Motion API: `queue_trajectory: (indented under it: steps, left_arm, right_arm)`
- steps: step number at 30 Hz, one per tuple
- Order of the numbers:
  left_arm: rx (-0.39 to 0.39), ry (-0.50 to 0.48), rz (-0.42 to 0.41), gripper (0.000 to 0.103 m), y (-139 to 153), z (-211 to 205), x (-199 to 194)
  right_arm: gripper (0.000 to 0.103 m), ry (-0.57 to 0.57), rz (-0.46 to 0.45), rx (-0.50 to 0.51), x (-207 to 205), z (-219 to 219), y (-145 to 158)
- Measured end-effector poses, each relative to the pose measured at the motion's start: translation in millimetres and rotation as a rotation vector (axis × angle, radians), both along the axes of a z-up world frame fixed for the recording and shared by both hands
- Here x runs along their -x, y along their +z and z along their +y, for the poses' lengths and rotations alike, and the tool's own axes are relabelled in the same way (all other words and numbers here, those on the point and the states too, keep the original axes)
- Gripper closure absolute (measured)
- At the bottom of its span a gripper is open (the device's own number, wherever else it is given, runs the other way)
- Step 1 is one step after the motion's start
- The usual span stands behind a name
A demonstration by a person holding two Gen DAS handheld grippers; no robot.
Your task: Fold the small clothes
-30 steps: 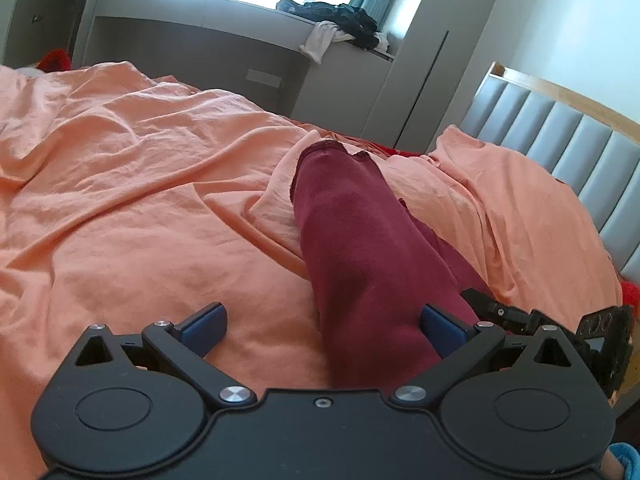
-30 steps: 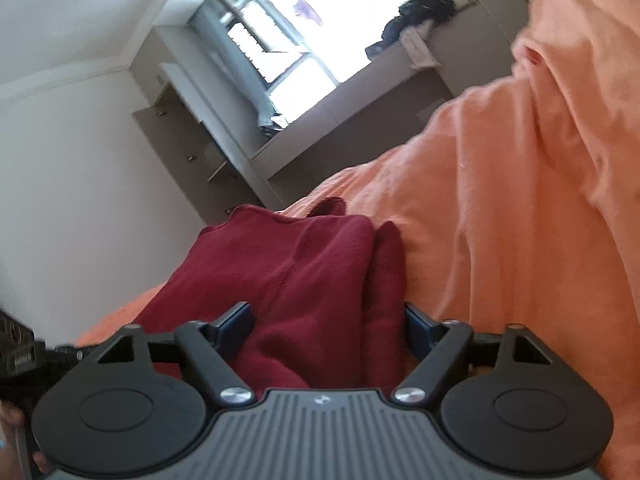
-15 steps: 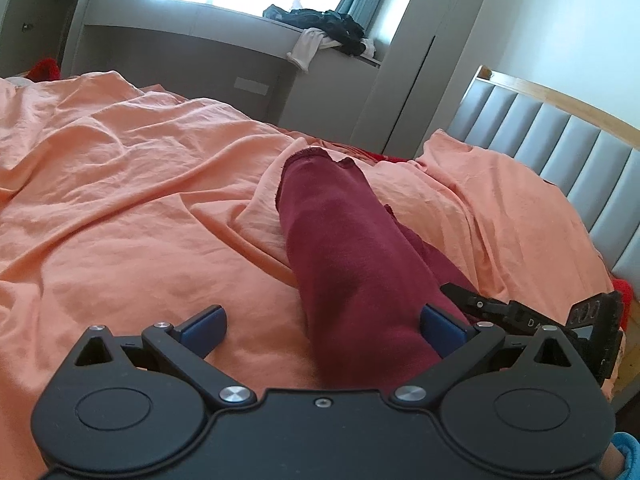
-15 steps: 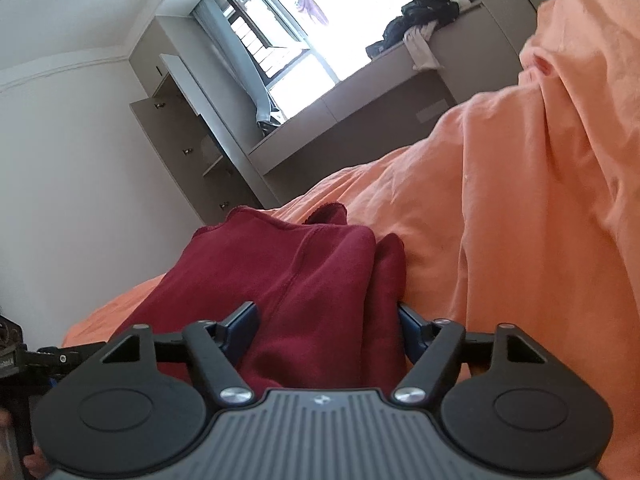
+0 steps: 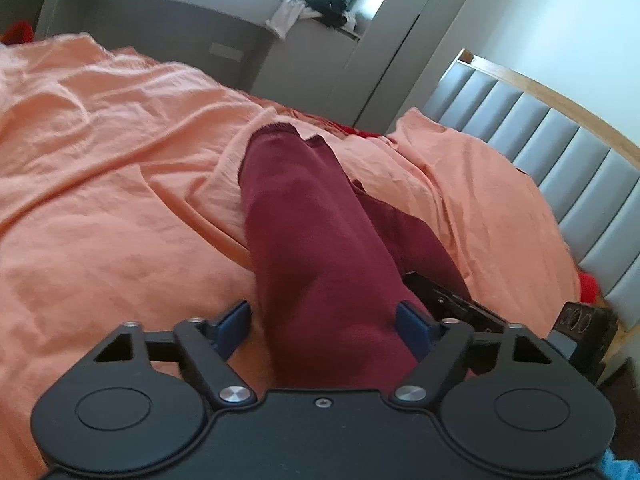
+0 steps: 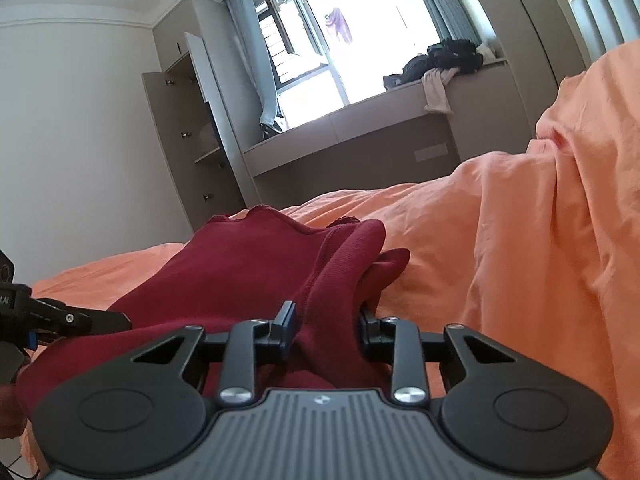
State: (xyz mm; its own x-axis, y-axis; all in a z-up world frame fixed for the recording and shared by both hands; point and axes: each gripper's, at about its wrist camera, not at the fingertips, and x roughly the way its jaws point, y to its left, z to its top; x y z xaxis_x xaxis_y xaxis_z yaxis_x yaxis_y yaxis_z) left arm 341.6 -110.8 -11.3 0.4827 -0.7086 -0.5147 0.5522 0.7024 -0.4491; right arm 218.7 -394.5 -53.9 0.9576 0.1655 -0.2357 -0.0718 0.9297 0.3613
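A maroon garment [image 5: 312,240] lies lengthwise on the orange bedsheet [image 5: 100,208], its hem pointing away from me. My left gripper [image 5: 322,322] straddles its near end and its jaws are closing. The right pad touches the cloth, while the left pad [image 5: 234,322] still stands a little off it. In the right wrist view the same maroon garment [image 6: 248,264] is bunched up between the closing jaws of my right gripper [image 6: 326,326], and both pads pinch a raised fold. The right gripper's fingers [image 5: 448,298] show beside the cloth in the left wrist view.
A grey padded headboard [image 5: 560,152] with a wooden rim stands at the right. A window bench [image 6: 360,128] behind the bed carries dark clothes [image 6: 444,56]. A wardrobe with an open door [image 6: 192,128] stands left of it. The sheet is wrinkled and heaped at the right.
The right gripper's jaws have closed in onto a fold of the garment, and that hand has rolled and risen a little. The left gripper's jaws have narrowed around the cloth.
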Motion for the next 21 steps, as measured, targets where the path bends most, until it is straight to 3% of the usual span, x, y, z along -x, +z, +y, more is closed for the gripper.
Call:
queue_trajectory:
  steps: [10, 17, 21]
  left_arm:
    - [-0.053, 0.0, -0.005, 0.049, 4, -8, -1]
    - [-0.01, -0.003, 0.032, 0.075, 10, -1, -9]
    - [0.013, 0.011, 0.008, 0.078, 26, 7, -13]
  right_arm:
    - [0.078, -0.055, -0.009, 0.132, 9, 31, 9]
    - [0.082, -0.049, -0.059, 0.102, 17, 37, 23]
    - [0.082, -0.031, -0.132, 0.098, 19, 51, 43]
